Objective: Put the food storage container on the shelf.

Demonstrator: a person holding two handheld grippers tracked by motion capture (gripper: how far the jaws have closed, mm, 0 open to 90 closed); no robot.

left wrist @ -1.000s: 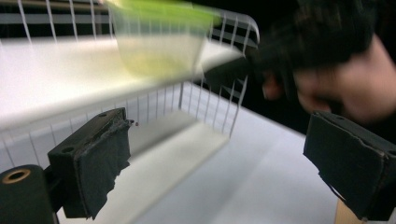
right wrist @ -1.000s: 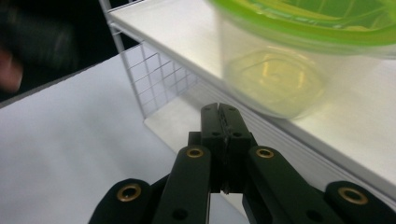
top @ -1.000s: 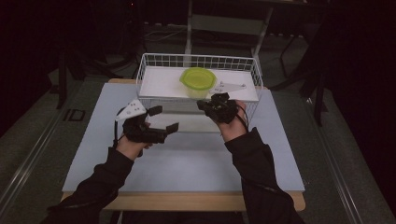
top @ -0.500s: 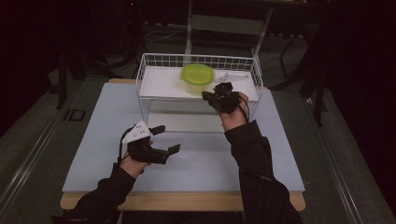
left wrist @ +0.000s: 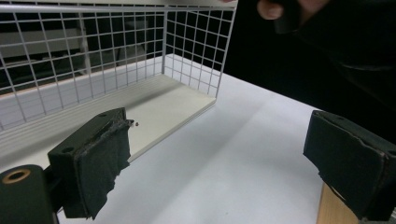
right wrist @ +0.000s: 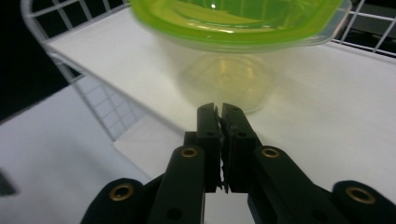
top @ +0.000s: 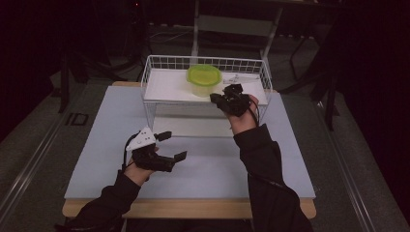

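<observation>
**Two grippers at wire shelf, tub on upper deck**

Wire shelf rack (top: 153, 92) standing toward far edge of the bench (top: 96, 145), white upper deck and white lower board, mesh walls around the top. Clear tub with lime-green lid (top: 204, 79) sitting on the upper deck, near its far edge, roughly mid-width. Small pale item lying on the deck toward its far right corner, too small to identify.

Right gripper (top: 223, 99) raised at the front edge of the upper deck, right of centre, pointing toward the tub. Jaws clenched together, nothing between them; in the right gripper view the tips (right wrist: 220, 112) sit just short of the tub's clear wall (right wrist: 224, 77), apart from it.

Left gripper (top: 171, 146) low over the bench near its front left, well clear of the rack. Jaws released, spread wide, pads (left wrist: 105, 161) bare; rack's lower board and mesh ahead of them.
</observation>
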